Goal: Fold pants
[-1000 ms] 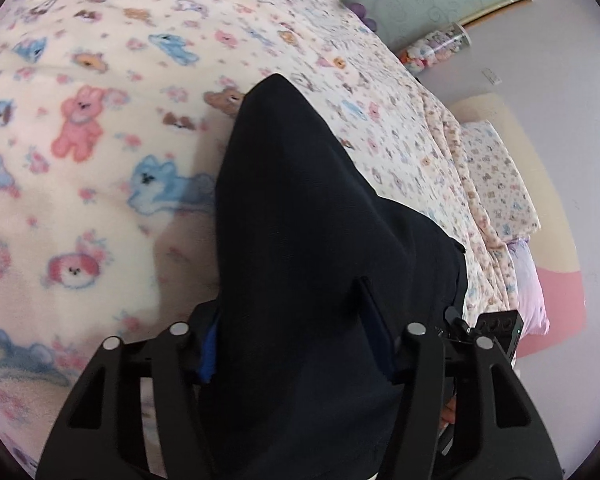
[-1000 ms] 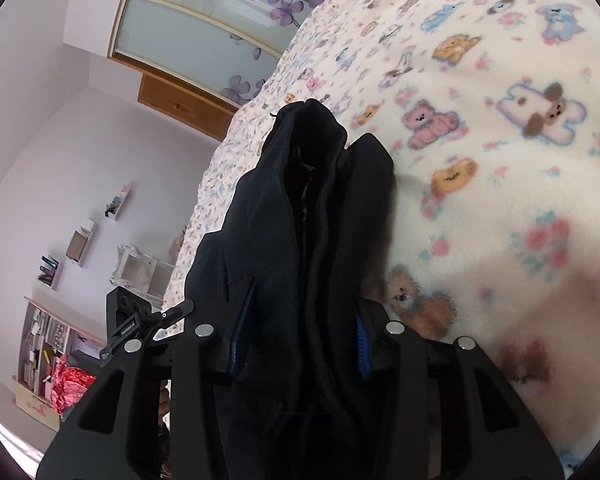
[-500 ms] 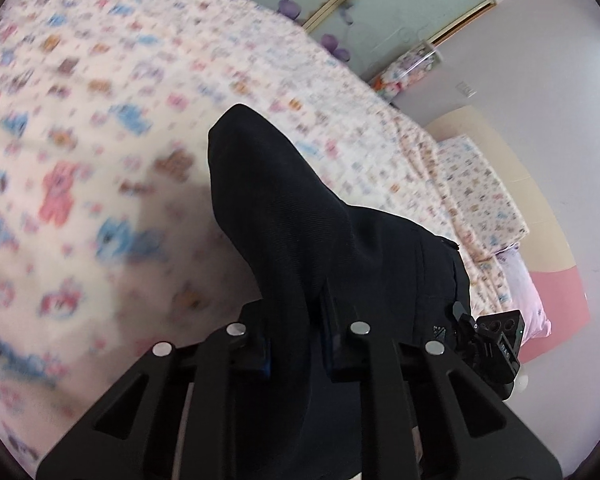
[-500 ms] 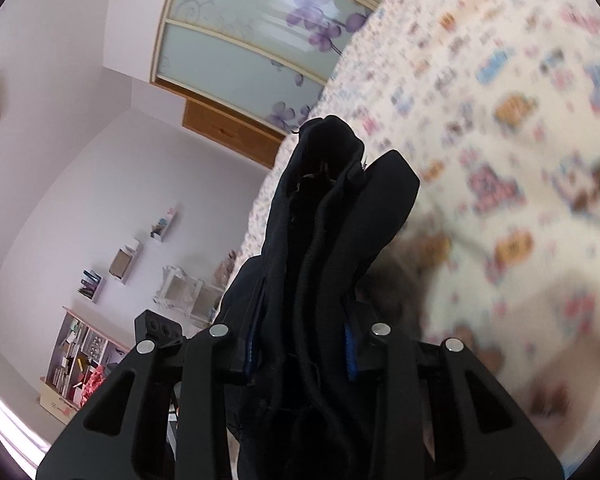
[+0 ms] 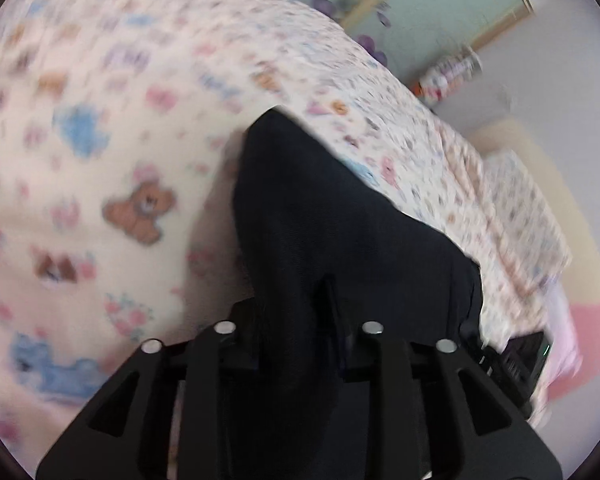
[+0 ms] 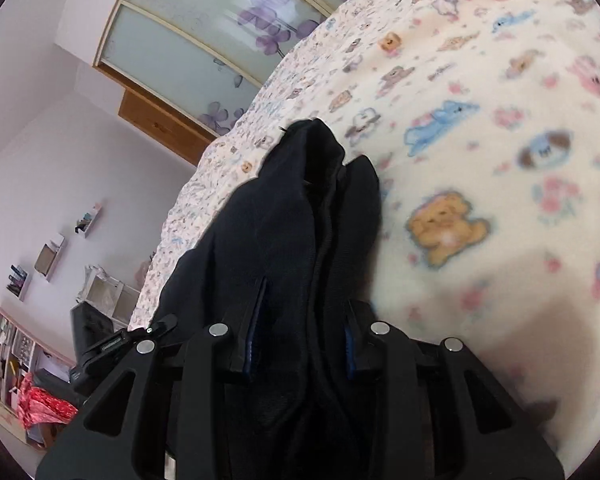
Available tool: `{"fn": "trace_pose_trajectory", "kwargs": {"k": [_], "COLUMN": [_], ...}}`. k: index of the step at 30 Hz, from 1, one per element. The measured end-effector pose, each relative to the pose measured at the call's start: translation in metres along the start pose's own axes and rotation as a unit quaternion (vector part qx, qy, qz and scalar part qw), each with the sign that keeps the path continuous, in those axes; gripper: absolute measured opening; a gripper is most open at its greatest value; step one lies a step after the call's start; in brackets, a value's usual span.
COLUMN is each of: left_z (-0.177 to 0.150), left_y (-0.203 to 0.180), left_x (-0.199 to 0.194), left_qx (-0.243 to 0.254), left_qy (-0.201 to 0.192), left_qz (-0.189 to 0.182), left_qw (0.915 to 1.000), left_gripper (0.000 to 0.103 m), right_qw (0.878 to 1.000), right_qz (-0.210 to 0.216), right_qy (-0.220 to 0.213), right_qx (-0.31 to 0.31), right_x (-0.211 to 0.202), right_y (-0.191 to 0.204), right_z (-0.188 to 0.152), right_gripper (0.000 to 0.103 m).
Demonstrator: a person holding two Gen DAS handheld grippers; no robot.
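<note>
The dark navy pants (image 5: 320,220) hang bunched over the teddy-bear blanket (image 5: 100,160), stretched between both grippers. My left gripper (image 5: 294,300) has the fabric filling the gap between its fingers, which still press on the cloth while its jaws are opening. In the right wrist view the pants (image 6: 292,208) rise as a thick folded wad with a seam running up the middle. My right gripper (image 6: 306,296) is shut on that wad, and its blue pads (image 6: 252,340) press on both sides. The fingertips are partly hidden by cloth.
The blanket (image 6: 480,160) covers a wide bed. A pillow (image 5: 516,208) lies at the bed's far right. A wardrobe with flowered glass doors (image 6: 204,40) stands behind the bed. Shelves (image 6: 16,360) and red cloth (image 6: 40,408) sit low left.
Both grippers have swept across the bed carrying the pants, and the pictures are blurred. The left jaws narrowed on the fabric, then widened a little. The right jaws closed slightly.
</note>
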State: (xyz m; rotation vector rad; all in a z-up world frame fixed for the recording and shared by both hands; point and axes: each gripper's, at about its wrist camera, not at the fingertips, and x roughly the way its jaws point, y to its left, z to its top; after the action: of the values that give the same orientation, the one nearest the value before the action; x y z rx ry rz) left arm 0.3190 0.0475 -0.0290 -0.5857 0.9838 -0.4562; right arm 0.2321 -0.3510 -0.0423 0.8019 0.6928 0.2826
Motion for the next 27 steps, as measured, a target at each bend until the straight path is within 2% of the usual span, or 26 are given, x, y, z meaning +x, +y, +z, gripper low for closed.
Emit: {"fn": "trace_pose_trajectory", "kwargs": {"k": [1, 4, 6, 8, 10, 12, 13, 16, 18, 21, 22, 24, 25, 26, 27], "left_z": [-0.001, -0.005, -0.007, -0.007, -0.014, -0.023, -0.031, -0.058, -0.079, -0.096, -0.099, -0.103, -0.102, -0.102, -0.104], "left_y": [0.005, 0.010, 0.007, 0.008, 0.003, -0.010, -0.019, -0.053, -0.072, -0.083, -0.084, -0.077, -0.071, -0.066, -0.061], "left_x": [0.002, -0.002, -0.014, -0.034, -0.069, -0.089, -0.096, -0.097, -0.084, -0.067, -0.059, -0.039, -0.026, -0.021, -0.018], "left_qx": [-0.014, -0.032, -0.041, -0.047, -0.036, -0.006, 0.014, 0.075, 0.101, 0.118, 0.123, 0.128, 0.130, 0.129, 0.125], "left_qy": [-0.005, -0.012, -0.016, -0.046, -0.103, -0.128, -0.133, -0.118, -0.092, -0.070, -0.065, -0.046, -0.033, -0.030, -0.038], "left_qz": [-0.004, -0.009, 0.005, 0.022, 0.028, 0.033, 0.036, 0.050, 0.031, 0.023, 0.033, 0.065, 0.070, 0.068, 0.061], "left_qw": [0.9999, 0.9994, 0.9990, 0.9976, 0.9936, 0.9912, 0.9904, 0.9889, 0.9902, 0.9902, 0.9897, 0.9885, 0.9885, 0.9889, 0.9895], "left_gripper": [0.039, 0.050, 0.060, 0.082, 0.084, 0.085, 0.087, 0.090, 0.090, 0.090, 0.090, 0.089, 0.088, 0.087, 0.087], "right_qw": [1.000, 1.000, 0.999, 0.998, 0.995, 0.992, 0.992, 0.995, 0.995, 0.996, 0.997, 0.999, 1.000, 0.999, 0.998], "right_qz": [-0.005, -0.024, -0.043, -0.058, -0.078, -0.079, -0.066, -0.014, 0.001, -0.014, -0.029, -0.016, -0.004, 0.006, 0.022], "right_qy": [0.000, -0.001, -0.003, -0.013, -0.047, -0.081, -0.082, -0.064, -0.054, -0.035, -0.024, -0.011, -0.008, -0.004, 0.000], "right_qx": [-0.006, -0.013, -0.018, -0.025, -0.040, -0.059, -0.064, -0.081, -0.084, -0.078, -0.065, -0.029, -0.003, 0.038, 0.056], "right_x": [0.000, -0.003, -0.011, -0.025, -0.043, -0.067, -0.072, -0.079, -0.076, -0.064, -0.058, -0.048, -0.044, -0.041, -0.041], "right_y": [0.002, 0.007, 0.011, 0.018, 0.030, 0.044, 0.049, 0.076, 0.083, 0.079, 0.069, 0.042, 0.028, 0.009, 0.001], "right_z": [0.000, -0.003, -0.003, -0.005, -0.007, -0.013, -0.017, -0.039, -0.048, -0.055, -0.055, -0.056, -0.055, -0.053, -0.054], "right_gripper": [0.033, 0.040, 0.042, 0.042, 0.042, 0.042, 0.042, 0.042, 0.042, 0.042, 0.042, 0.040, 0.026, 0.002, 0.000]}}
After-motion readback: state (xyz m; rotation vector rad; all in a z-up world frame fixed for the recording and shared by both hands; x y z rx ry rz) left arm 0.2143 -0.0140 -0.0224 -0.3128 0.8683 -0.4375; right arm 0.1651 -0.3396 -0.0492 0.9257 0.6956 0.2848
